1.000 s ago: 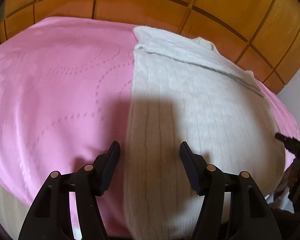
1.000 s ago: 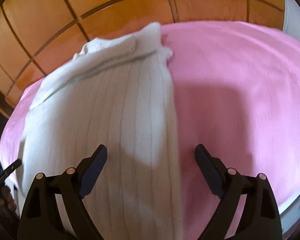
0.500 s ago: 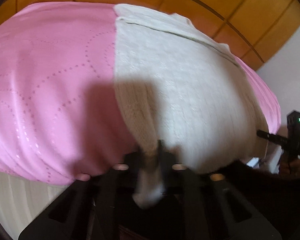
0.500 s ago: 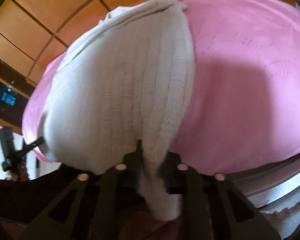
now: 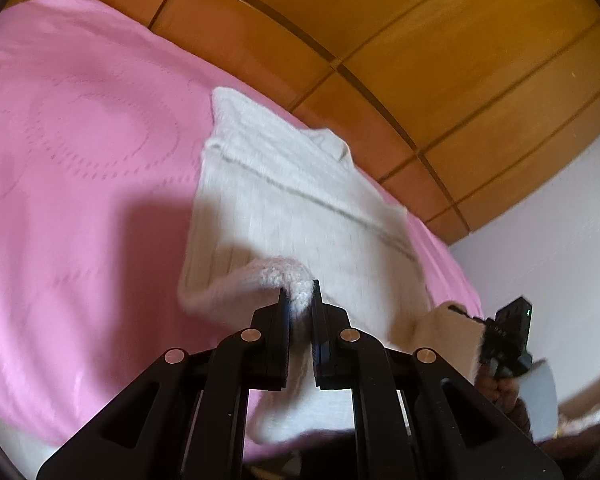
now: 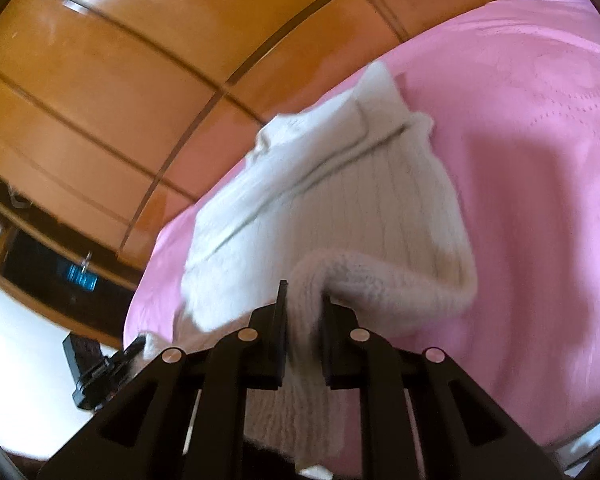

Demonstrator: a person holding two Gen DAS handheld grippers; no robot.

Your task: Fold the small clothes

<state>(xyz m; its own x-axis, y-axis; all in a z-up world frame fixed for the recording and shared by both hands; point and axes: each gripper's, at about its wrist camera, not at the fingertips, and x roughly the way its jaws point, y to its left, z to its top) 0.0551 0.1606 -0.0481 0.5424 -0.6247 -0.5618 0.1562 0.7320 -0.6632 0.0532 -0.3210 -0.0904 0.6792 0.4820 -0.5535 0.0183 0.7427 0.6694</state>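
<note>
Pink bedspread (image 5: 80, 200) below, and both grippers, left gripper (image 5: 299, 300) and right gripper (image 6: 303, 300), pinch the cream knit sweater (image 5: 300, 208) at its near hem corners; soft, floppy, probably light.

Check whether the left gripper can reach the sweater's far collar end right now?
Probably not freely: the left gripper is shut on the near hem of the white knit sweater, so it would carry that edge along. Nothing lies on the pink bedspread blocking the way.
</note>
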